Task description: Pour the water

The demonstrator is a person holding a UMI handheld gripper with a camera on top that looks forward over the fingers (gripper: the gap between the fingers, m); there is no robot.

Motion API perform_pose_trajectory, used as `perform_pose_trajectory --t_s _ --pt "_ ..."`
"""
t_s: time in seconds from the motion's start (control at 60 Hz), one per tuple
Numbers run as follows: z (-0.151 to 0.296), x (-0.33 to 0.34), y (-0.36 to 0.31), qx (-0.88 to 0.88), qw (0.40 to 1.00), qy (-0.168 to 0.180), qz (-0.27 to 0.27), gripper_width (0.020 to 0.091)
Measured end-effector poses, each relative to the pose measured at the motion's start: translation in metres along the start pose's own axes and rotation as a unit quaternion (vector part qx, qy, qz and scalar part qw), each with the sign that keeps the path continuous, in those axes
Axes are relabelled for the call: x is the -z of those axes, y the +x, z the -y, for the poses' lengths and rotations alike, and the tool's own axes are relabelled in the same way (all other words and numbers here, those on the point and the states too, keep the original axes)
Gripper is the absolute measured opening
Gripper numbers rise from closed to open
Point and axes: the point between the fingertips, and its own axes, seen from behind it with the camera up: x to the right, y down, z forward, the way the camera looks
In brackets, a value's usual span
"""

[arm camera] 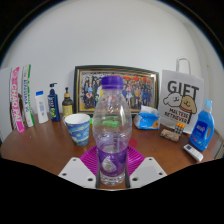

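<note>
Clear plastic water bottle (111, 125) with a purple cap stands upright between the fingers of the gripper (111, 170), whose pink pads (93, 158) sit at either side of its base; whether they press on it I cannot tell. Beyond the fingers, slightly left, a white cup (77, 127) stands on the wooden table (40, 150). A framed picture (115, 88) and a gift bag (181, 100) stand further back.

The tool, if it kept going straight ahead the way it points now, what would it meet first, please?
The tool is already around the clear water bottle, which stands between its fingers; whether both pads press it is unclear. Straight beyond the bottle is the framed picture.
</note>
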Motion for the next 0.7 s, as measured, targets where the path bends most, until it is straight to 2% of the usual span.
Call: perform_pose_trajectory --t_s 0.2,0.383,0.517,0.7 --pt "0.039 -0.007 0.027 0.077 0.996 -0.008 -0.047 0.0326" --pt "0.093 -0.034 0.054 0.262 0.959 -0.010 -0.106 0.0325" --pt "0.124 -0.059 0.062 0.423 0.896 -0.014 -0.131 0.0325" --pt "0.153 -0.088 0.055 0.638 0.756 -0.004 -0.146 0.0327"
